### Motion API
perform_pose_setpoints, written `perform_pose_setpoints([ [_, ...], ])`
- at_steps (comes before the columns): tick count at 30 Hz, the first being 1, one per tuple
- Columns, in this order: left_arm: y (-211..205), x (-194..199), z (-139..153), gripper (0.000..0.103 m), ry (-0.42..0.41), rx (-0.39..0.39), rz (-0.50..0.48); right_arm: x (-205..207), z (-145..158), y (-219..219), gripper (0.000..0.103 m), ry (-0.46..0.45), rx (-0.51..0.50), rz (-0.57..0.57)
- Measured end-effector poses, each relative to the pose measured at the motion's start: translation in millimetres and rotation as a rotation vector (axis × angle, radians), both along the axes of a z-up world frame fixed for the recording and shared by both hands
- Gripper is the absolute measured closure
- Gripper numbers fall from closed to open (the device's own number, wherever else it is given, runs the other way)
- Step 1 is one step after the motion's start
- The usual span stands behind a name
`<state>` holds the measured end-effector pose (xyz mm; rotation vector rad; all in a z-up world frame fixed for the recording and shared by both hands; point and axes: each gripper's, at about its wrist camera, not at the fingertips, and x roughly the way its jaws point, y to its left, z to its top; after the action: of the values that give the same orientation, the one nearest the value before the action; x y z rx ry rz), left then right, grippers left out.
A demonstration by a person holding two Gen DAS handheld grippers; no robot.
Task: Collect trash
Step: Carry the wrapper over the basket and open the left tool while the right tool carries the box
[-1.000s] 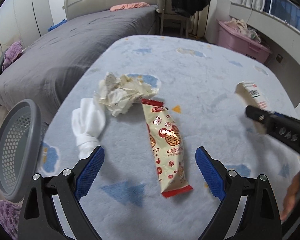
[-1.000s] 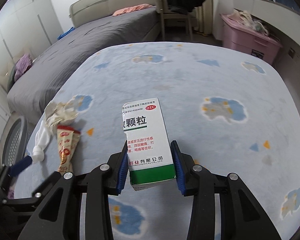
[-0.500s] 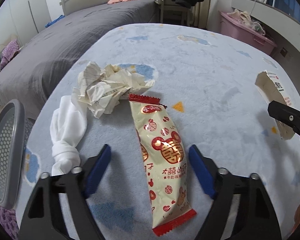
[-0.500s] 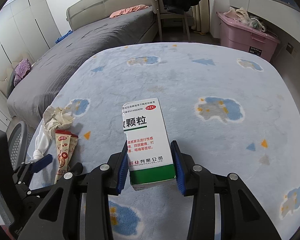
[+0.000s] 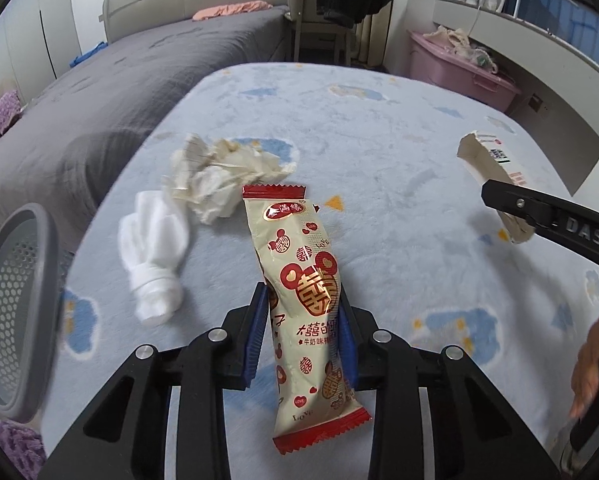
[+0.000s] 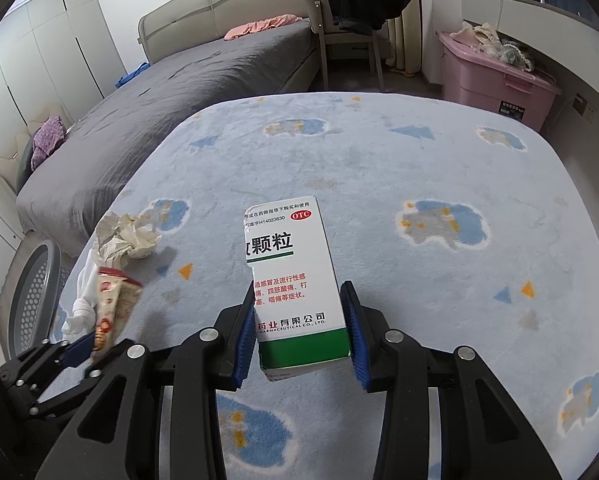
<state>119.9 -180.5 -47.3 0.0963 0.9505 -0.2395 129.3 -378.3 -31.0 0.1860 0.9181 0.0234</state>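
Jaws closing: one wrapper (image 5: pixel 303 280), one box (image 6: pixel 295 276).

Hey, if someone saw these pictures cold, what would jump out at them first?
Probably the red-and-cream snack wrapper in the middle of the left view, with the left claw just closed on it. Next, the white and green medicine box clamped in the right claw over the blue cloud-patterned rug. Crumpled paper lies beyond the wrapper.
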Motion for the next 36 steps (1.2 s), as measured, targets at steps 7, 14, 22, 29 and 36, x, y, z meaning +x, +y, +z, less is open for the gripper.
perform_pose_setpoints([
  [7,38.4,-26.1,30.8,0.071,-0.062,-0.022,0.003,-19.8,8.8,21.7,0.064,-0.021,0.012,0.004],
  [14,91.7,-48.8,53.1,0.071,-0.141,-0.028,0.013,-50.0,16.3,67.9,0.064,-0.059,0.039,0.022],
  [22,180.4,-47.4,47.2,0.071,-0.153,-0.023,0.092,-70.2,5.9,158.3,0.064,-0.068,0.083,0.081],
  [29,261.4,-24.2,40.2,0.071,-0.169,0.018,0.19,-57.4,13.1,239.2,0.064,-0.086,0.095,0.17],
  [36,313.9,-2.6,30.4,0.071,-0.174,0.006,0.25,-26.1,10.9,308.1,0.064,-0.072,0.101,0.252],
])
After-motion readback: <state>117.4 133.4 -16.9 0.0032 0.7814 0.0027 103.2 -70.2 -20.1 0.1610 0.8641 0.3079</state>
